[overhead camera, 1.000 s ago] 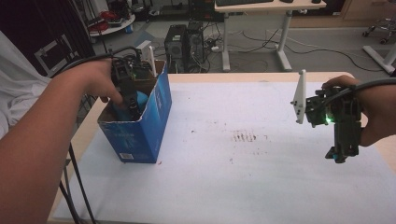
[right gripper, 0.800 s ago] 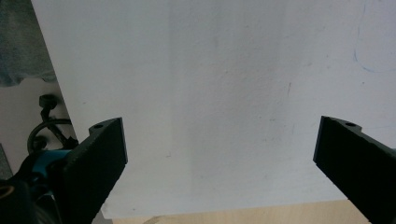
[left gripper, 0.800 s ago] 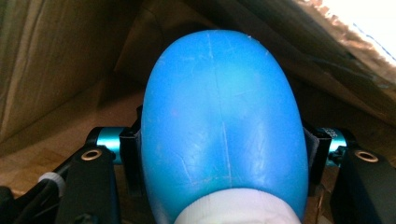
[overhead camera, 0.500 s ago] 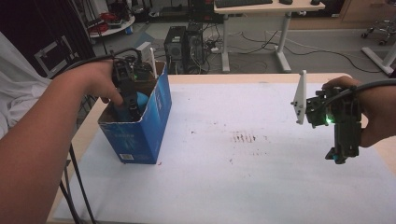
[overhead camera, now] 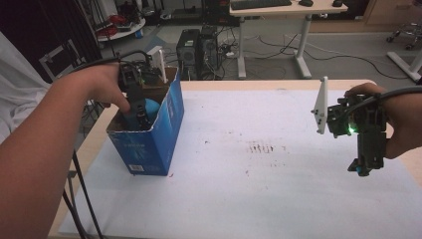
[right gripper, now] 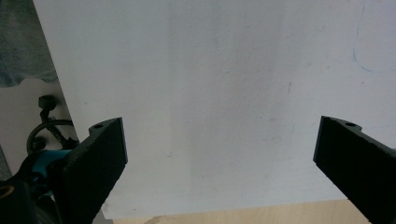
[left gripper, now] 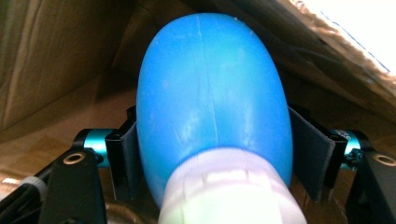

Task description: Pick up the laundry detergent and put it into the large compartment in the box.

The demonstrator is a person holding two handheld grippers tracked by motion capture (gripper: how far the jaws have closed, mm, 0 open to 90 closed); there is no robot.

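Two claws: the left claw [overhead camera: 142, 112] is down inside the blue box [overhead camera: 164, 129]; the right claw [overhead camera: 366, 167] hangs over the bench [overhead camera: 259, 199], well apart from the box.
Left claw state: its jaws have just been opening, with the blue bulb [left gripper: 212, 88] between them. In the left gripper view a sliver of gap shows beside the bulb on the right and the left pad [left gripper: 126, 163] sits at its flank, so I read the grip as let go, though the blur makes the left contact hard to judge.
Right claw state: spread wide, nothing between its jaws, just white bench surface [right gripper: 224, 93] beneath.
Bulb's place: inside the box, low down, its white collar [left gripper: 229, 196] toward the claw and its rounded end toward the cardboard wall [left gripper: 56, 60].
Step in hand: by my judgement, dropping the bulb off in the box.
Doing it well: open the jaws wider until both pads clear the bulb's widest part, then lift straight up and out without brushing the box's flap [overhead camera: 158, 63] or rim, so the box stays put and the bulb doesn't ride up.
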